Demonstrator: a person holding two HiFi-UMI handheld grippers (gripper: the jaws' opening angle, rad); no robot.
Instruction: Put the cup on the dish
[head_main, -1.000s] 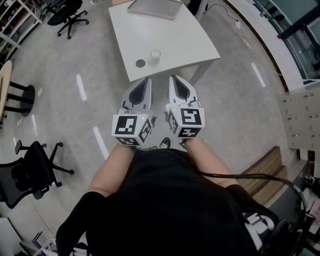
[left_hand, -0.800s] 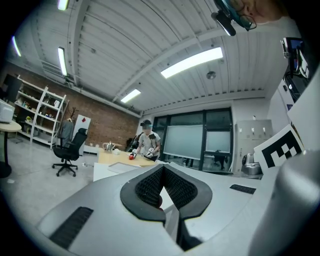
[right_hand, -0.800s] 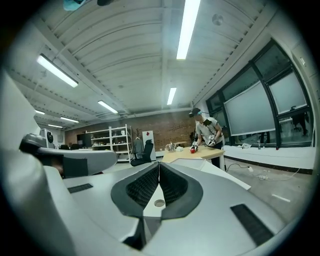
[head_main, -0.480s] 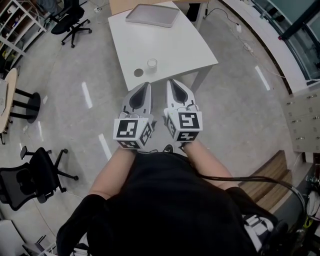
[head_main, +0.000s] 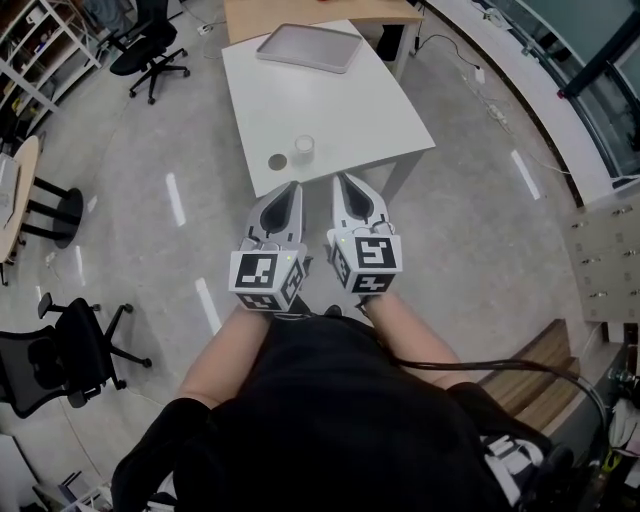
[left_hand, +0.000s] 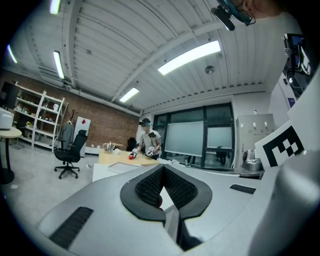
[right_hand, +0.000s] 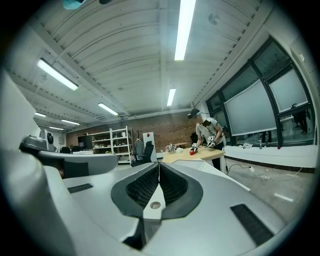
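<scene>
In the head view a small clear cup (head_main: 304, 146) stands near the front edge of a white table (head_main: 340, 110). Just left of the cup lies a small round brown dish (head_main: 278, 160). My left gripper (head_main: 296, 186) and my right gripper (head_main: 338, 179) are held side by side in the air, short of the table's near edge, tips pointing at it. Both are shut with nothing between the jaws. In the left gripper view the left gripper (left_hand: 162, 167) has its pads meeting, and in the right gripper view so does the right gripper (right_hand: 159, 165). Neither gripper view shows the cup or the dish.
A grey tray (head_main: 309, 47) lies at the table's far end, with a wooden table (head_main: 320, 12) behind it. Black office chairs (head_main: 60, 350) stand on the floor at left. A person (right_hand: 207, 132) works at the wooden table in the distance.
The head view has shifted, so the table sits lower in the picture and more of its far end shows. Both grippers stay shut, side by side, a little lower in the picture.
</scene>
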